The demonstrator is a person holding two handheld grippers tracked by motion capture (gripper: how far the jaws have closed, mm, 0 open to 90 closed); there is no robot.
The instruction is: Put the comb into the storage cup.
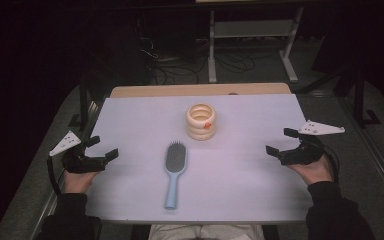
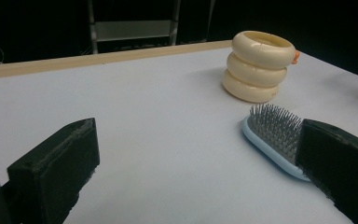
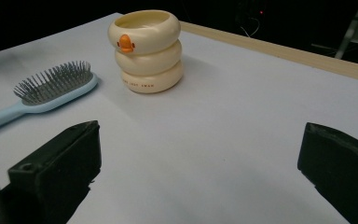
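From the high view, a light blue hairbrush (image 1: 174,172) lies bristles-up mid-table, just in front of a cream ringed cup (image 1: 201,121). The left gripper (image 1: 101,148) and right gripper (image 1: 278,141) rest wide apart at the table's (image 1: 130,120) edges, jaws spread, holding nothing.

The left gripper view shows the brush head (image 2: 272,133) beside one jaw.

In the right gripper view, the cup (image 3: 146,51) bears an orange beak (the small print underneath is too small to read); its inside is hidden.

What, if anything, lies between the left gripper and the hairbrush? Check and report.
Nothing visible does. The left gripper sits open at the table's left edge, and only bare white tabletop lies between it and the blue hairbrush. The cream cup stands beyond the brush head, off that path.
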